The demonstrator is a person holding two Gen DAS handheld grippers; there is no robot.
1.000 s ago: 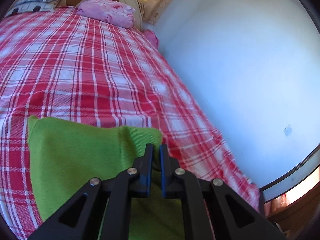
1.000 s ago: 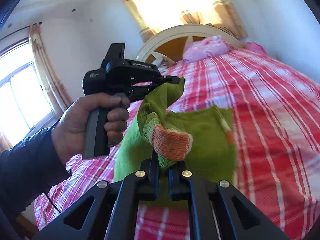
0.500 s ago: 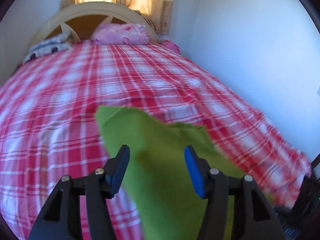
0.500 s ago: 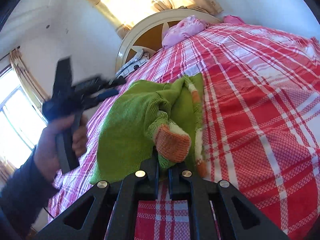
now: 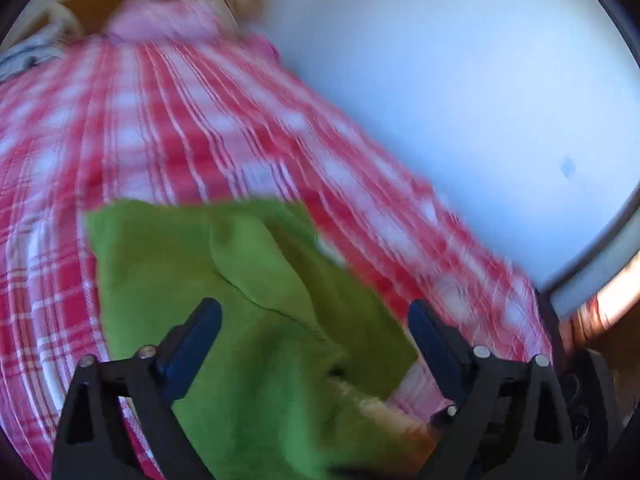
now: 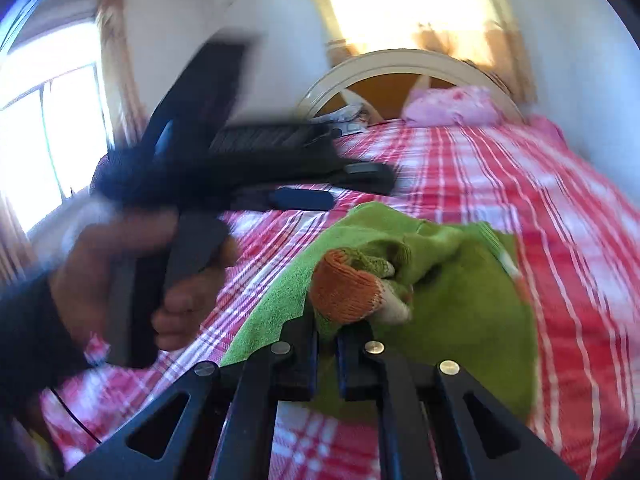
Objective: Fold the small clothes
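A small green knitted sweater lies partly folded on the red plaid bed. In the left wrist view my left gripper hovers over it. Its jaws are opening and stand wide, with the cloth below them and neither pad pressing on it. In the right wrist view my right gripper is shut on the sweater's sleeve, just under the orange cuff. The left gripper shows there too, blurred, held by a hand above the sweater's left side.
The red-and-white plaid cover spreads far beyond the sweater. A pink pillow lies against the round cream headboard at the far end. A pale wall runs along the bed's right side. A bright window is at left.
My left gripper has let go of the sweater and opened wide while drawing back. The released part has dropped onto the bed. My right gripper has stayed shut on the sleeve and swung sideways.
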